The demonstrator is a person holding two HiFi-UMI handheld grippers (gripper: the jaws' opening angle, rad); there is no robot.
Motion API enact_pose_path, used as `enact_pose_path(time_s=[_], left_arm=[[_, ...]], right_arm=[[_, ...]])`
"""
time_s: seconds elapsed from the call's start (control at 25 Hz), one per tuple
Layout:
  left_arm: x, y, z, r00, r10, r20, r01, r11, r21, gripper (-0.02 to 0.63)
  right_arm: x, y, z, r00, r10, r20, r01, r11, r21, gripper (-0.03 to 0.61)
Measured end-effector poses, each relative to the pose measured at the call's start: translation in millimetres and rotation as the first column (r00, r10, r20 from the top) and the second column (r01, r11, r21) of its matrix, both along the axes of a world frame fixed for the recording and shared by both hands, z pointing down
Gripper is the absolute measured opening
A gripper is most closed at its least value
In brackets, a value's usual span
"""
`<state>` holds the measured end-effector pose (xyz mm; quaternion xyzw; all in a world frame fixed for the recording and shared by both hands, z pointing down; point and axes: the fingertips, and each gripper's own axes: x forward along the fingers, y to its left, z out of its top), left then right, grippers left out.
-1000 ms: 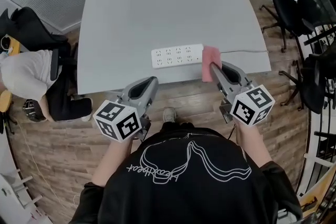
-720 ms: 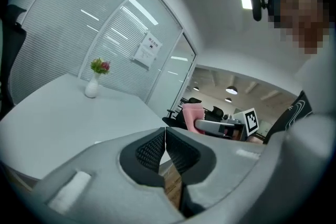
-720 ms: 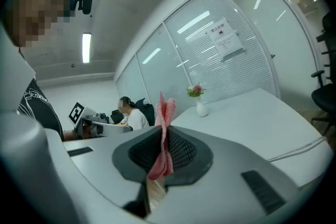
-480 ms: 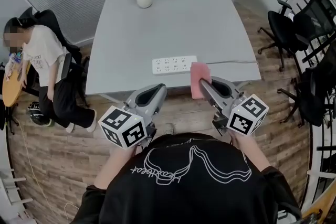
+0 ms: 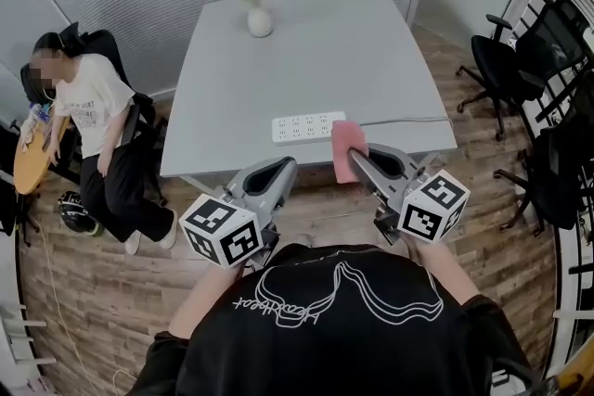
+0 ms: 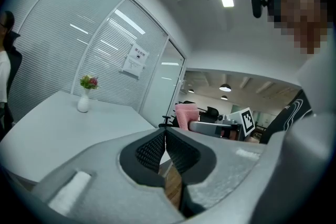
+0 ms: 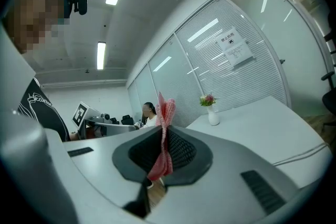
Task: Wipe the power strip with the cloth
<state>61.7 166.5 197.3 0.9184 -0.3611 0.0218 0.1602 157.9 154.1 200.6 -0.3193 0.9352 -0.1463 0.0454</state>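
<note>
A white power strip (image 5: 308, 127) lies near the front edge of the grey table (image 5: 306, 51), its cable running off to the right. A pink cloth (image 5: 347, 149) stands up between the jaws of my right gripper (image 5: 358, 159), which is shut on it just in front of the table edge, right of the strip. In the right gripper view the cloth (image 7: 164, 136) is pinched between the black pads. My left gripper (image 5: 283, 168) hangs in front of the table, below the strip, its jaws shut on nothing (image 6: 164, 135).
A white vase with flowers (image 5: 259, 17) stands at the table's far side. A seated person (image 5: 93, 121) is at the left beside a wooden table (image 5: 28, 158). Black office chairs (image 5: 506, 70) stand at the right. The floor is wood.
The view has pulled back from the table, so the seated person and glass walls now show. Both grippers sit slightly further from the table edge, the right still holding the cloth.
</note>
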Motion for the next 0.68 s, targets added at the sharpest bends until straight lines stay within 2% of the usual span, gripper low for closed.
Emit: enact_pose_path(time_s=[0.68], left_arm=[[-1.5, 0.4, -0.1, 0.999, -0.019, 0.026, 0.019, 1.0, -0.003, 0.014]], right_arm=[[1.5, 3.8, 0.1, 1.0, -0.017, 0.006, 0.017, 1.0, -0.017, 0.031]])
